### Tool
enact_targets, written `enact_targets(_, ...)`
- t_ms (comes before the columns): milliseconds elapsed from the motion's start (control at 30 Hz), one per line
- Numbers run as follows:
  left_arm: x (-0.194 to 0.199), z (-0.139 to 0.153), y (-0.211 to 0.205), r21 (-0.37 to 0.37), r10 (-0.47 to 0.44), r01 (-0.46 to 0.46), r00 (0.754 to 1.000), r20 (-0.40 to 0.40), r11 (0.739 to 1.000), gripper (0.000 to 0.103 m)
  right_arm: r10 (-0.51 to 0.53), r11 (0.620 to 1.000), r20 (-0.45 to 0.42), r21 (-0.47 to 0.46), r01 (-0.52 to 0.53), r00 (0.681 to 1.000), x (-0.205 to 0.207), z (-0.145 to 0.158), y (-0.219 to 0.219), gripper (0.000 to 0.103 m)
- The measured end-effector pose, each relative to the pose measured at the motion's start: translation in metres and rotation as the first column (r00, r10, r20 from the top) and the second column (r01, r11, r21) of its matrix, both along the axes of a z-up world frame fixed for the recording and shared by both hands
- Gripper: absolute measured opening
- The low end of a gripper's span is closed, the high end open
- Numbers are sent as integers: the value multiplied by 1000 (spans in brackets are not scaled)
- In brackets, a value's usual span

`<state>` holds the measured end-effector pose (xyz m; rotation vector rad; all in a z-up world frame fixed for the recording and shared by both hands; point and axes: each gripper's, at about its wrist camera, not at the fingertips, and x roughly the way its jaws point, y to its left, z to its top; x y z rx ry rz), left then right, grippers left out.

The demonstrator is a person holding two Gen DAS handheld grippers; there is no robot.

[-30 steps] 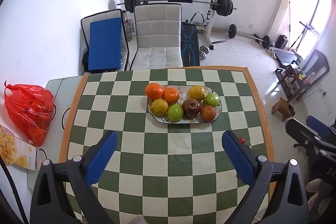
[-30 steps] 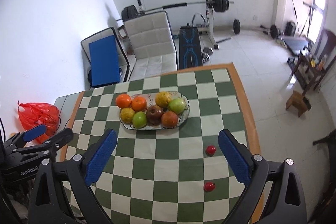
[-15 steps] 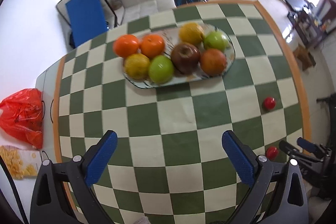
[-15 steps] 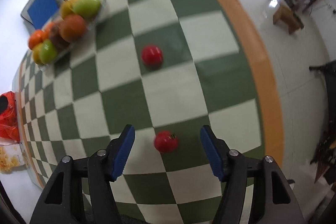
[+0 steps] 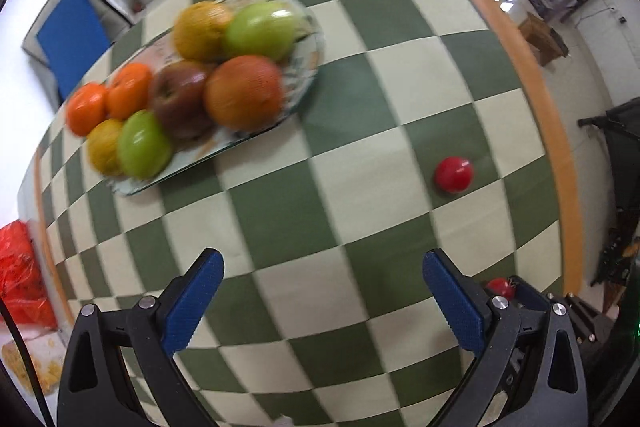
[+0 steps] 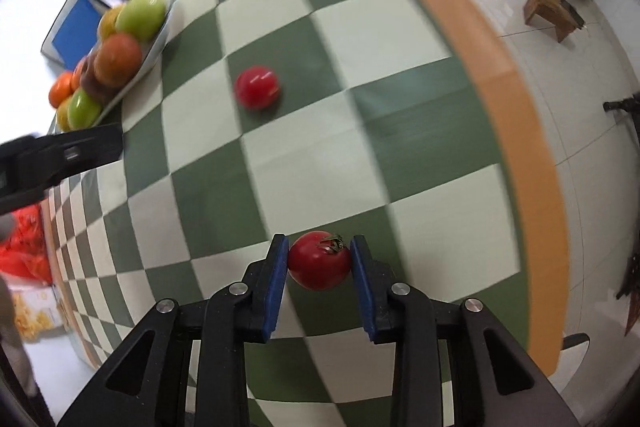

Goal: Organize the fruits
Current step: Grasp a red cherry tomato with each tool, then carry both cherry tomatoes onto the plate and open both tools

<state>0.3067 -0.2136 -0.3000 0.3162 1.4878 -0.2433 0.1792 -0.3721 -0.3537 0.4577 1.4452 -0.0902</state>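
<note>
Left tool (image 5: 322, 301) hangs wide and empty above the checkered surface (image 5: 280, 211), the loaded fruit plate (image 5: 308, 39) ahead toward the far left corner. Near the right edge lies a loose red tomato (image 5: 454, 174). Right tool (image 6: 319, 267) has narrowed onto a second tomato (image 6: 319, 261), pads touching both flanks. Such fruit looks light, smooth and thin-skinned, likely to bruise or slip; a gentle squeeze across the widest middle, stem clear, seems safest.
</note>
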Motion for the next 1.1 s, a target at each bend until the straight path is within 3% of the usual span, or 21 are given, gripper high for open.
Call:
enact_targets(133, 10, -20, -40, -45, -58, 56, 997, -48, 997, 101, -36, 999, -7, -27, 35, 999, -1, 4, -24, 34)
enact_targets(300, 15, -39, -75, -80, -125, 118, 989, -81, 990, 83, -68, 996, -12, -54, 67, 998, -1, 1, -48, 34)
enact_targets(367, 17, -46, -83, -82, -144, 136, 985, -99, 987, 62, -81, 995, -11, -59, 80, 997, 0, 1, -51, 34)
enact_targets(467, 17, -54, -90, -84, -164, 155, 979, -124, 984, 41, -96, 993, -6, -64, 95, 995, -2, 5, -58, 35)
enact_targets(533, 17, -55, -91, -86, -169, 159, 978, -120, 983, 32, -101, 993, -1, -69, 100, 995, -2, 8, -60, 35)
enact_targets(633, 15, -51, -89, -106, -164, 153, 981, -107, 983, 27, -96, 992, 5, -79, 96, 995, -2, 9, -55, 35)
enact_targets(900, 15, -36, -68, -155, -134, 120, 988, -81, 980, 27, -89, 992, 21, -83, 91, 996, 1, 20, -52, 34)
enact_targets(1100, 18, 0, -15, -255, -35, 13, 996, -81, 967, 27, -84, 994, 54, -62, 87, 995, 4, 35, -47, 34)
